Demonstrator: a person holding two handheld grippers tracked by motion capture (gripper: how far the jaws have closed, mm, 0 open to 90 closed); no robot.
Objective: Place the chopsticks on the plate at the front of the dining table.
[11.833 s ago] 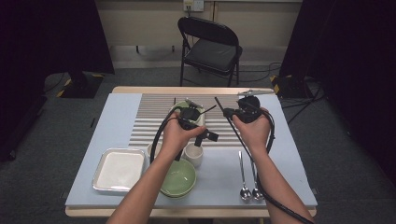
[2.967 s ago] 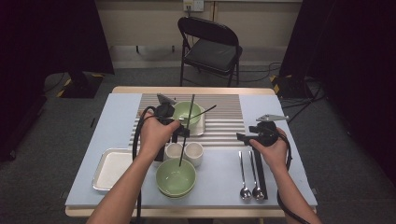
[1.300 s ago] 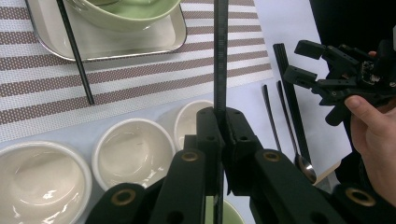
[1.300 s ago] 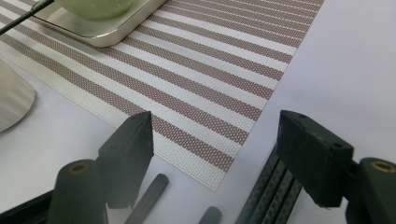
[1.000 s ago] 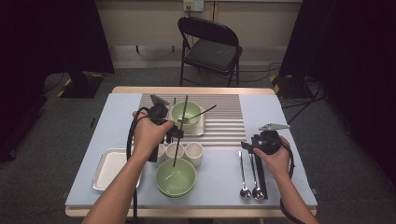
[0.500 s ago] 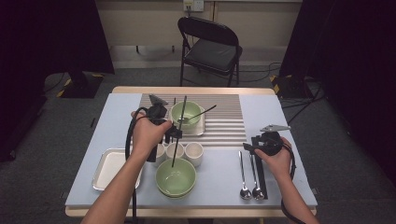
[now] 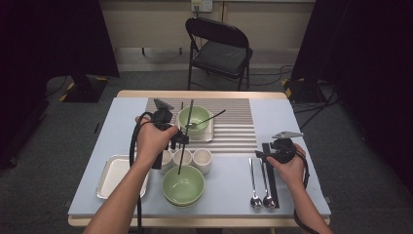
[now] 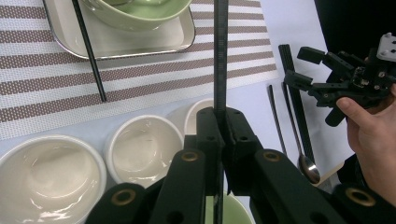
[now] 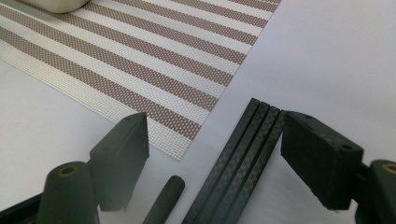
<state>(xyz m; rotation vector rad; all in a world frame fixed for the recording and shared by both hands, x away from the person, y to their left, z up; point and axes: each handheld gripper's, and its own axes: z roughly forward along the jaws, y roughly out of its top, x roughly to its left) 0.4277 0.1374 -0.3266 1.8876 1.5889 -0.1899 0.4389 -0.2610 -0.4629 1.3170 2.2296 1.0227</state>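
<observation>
My left gripper (image 7: 179, 142) is shut on a black chopstick (image 7: 188, 119) that stands nearly upright over the white cups (image 7: 201, 160) and the near green bowl (image 7: 183, 185). In the left gripper view the jaws (image 8: 218, 119) pinch that chopstick (image 8: 220, 56). My right gripper (image 7: 263, 155) hovers low at the table's right, open. Its jaws have just been opening. Black chopsticks (image 9: 243, 158) lie on the table between its fingers (image 9: 219, 154). The right finger is close beside them and the left finger stands apart.
Two spoons (image 7: 254, 187) lie left of the flat chopsticks (image 7: 272, 183). A second green bowl (image 7: 194, 119) sits on a small tray on the striped mat (image 7: 234, 129). Another chopstick (image 8: 88, 51) lies on that mat. A white tray (image 7: 113, 178) lies at the near left.
Over the last three seconds the right gripper moved toward the near edge, to the chopsticks beside the spoons. The left gripper has stayed put with its chopstick.
</observation>
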